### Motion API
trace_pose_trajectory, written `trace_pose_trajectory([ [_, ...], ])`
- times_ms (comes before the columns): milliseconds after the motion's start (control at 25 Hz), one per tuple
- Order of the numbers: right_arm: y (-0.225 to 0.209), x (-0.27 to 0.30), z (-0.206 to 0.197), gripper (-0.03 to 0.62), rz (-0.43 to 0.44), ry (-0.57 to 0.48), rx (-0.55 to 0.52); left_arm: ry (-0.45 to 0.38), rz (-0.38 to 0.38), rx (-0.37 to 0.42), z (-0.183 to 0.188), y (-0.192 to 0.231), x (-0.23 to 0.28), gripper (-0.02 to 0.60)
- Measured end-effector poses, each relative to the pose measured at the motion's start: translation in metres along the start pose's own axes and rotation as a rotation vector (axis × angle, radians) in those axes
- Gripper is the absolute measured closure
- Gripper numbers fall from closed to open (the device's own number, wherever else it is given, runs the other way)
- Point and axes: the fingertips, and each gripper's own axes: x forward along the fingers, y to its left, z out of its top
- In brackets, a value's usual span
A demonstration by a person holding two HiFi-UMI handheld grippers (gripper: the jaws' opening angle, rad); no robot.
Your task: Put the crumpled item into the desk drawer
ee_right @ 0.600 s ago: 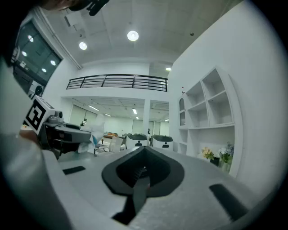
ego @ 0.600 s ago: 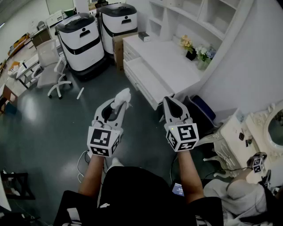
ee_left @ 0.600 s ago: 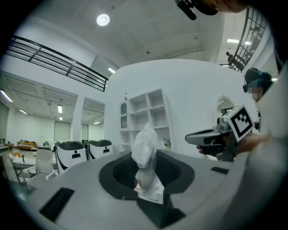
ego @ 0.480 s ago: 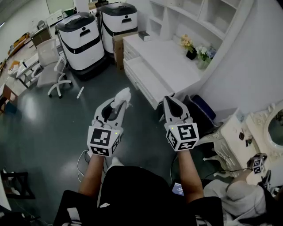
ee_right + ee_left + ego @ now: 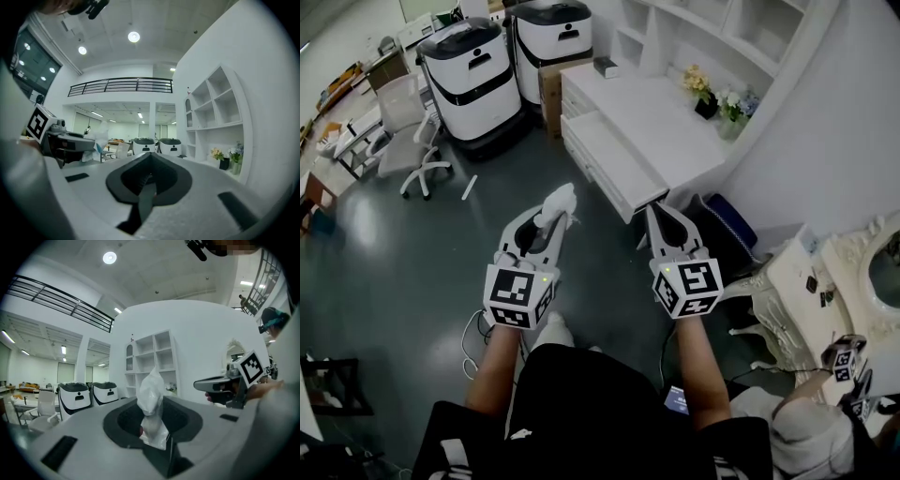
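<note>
Crumpled white item (image 5: 559,199): clamped in the jaws of the left tool (image 5: 552,222), its top sticking out, short of the open desk drawer (image 5: 614,167).
Right tool (image 5: 664,216): jaws closed, nothing held.
Hidden: the item's lower part, inside the jaws.

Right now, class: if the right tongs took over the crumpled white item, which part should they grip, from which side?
Probably the loose bunched end of the crumpled item poking out past the left tongs, approached from its right. The left tongs pinch its lower part; the right tongs, shut now, must open first.
</note>
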Motion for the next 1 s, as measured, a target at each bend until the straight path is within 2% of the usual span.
trace_pose_trajectory([
  [200,-0.002,0.003,-0.001,0.601,0.000,0.005,0.004,0.007,0.005,0.023,0.000,-0.002,0.004,0.491],
  [440,-0.011,0.012,-0.004,0.600,-0.005,0.005,0.014,0.001,-0.004,0.011,-0.002,0.000,0.018,0.490],
  [1000,-0.042,0.080,-0.011,0.600,-0.007,0.027,0.012,0.005,-0.006,-0.015,-0.007,0.042,0.083,0.489],
])
